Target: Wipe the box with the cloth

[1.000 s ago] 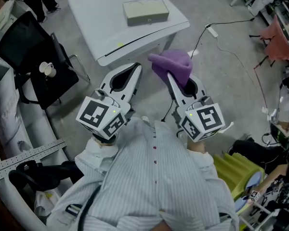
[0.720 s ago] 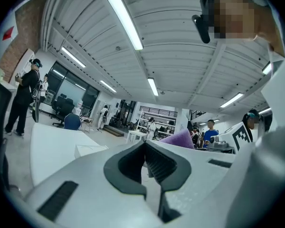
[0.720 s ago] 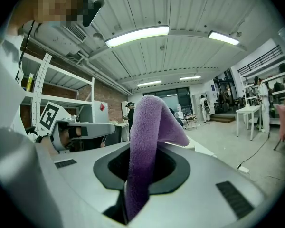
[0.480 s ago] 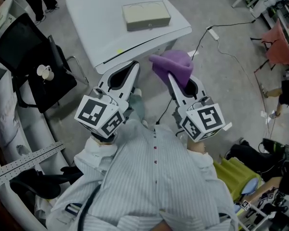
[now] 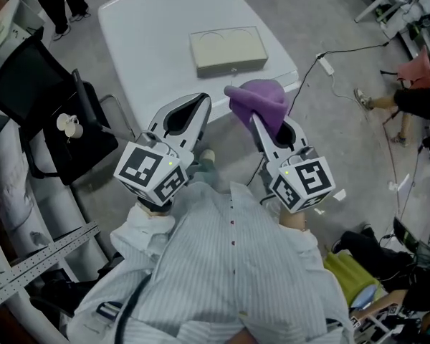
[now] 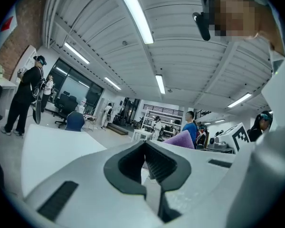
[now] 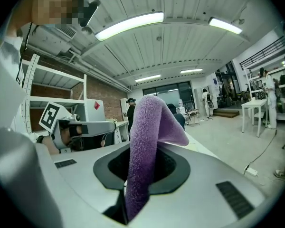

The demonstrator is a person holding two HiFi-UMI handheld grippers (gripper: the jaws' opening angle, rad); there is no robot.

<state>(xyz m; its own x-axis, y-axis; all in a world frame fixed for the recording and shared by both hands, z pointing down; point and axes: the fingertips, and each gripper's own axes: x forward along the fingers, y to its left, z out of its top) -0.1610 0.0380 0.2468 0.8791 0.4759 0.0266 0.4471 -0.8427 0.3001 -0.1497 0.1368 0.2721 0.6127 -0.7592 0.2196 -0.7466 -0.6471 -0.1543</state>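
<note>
Jaws of left tongs (image 5: 201, 100) together, nothing between them. Jaws of right tongs (image 5: 257, 118) clamped on purple cloth (image 5: 258, 99): cloth bunched over the jaw tips, one fold flopping forward, a strip running back down between the jaws. Both tongs side by side, pointing about level, held just in front of a striped shirt (image 5: 229, 264). Marker cube at the rear of each, nearest the body.

Beige box (image 5: 227, 51) ahead of both tongs, lying flat on white table (image 5: 143, 34), close to the table edge nearest the tongs. Box apart from cloth – touched by neither pair. Sits roughly ahead of the gap between the two pairs.

Black chair (image 5: 36, 84) off to the left of left tongs; small white thing on it, too small to tell. White cable with plug strip (image 5: 324, 64) on the floor, ahead and to the right of right tongs. People standing far beyond – seen only in the gripper views.
</note>
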